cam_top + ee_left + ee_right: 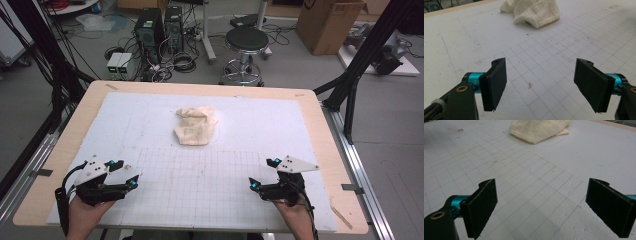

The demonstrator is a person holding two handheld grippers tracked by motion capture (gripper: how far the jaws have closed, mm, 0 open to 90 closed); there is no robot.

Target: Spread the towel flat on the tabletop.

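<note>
The crumpled cream cloth (196,126) lies bunched on the white surface (310,130), toward its far middle. The left tongs (126,175) and right tongs (264,174) hover near the front edge, well apart from the cloth, both released with jaws spread wide and empty.

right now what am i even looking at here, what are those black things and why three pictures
A person sits at a table and holds a hand-held gripper in each hand: the left gripper and the right gripper. The high view looks down from above the person's side. The other two pictures come from small cameras riding on each gripper, looking out between its two black jaws. Both grippers are open and hold nothing. On the white gridded board lies a crumpled cream cloth, toward the far side, apart from both grippers. It also appears ahead in the left gripper view and the right gripper view.
</note>
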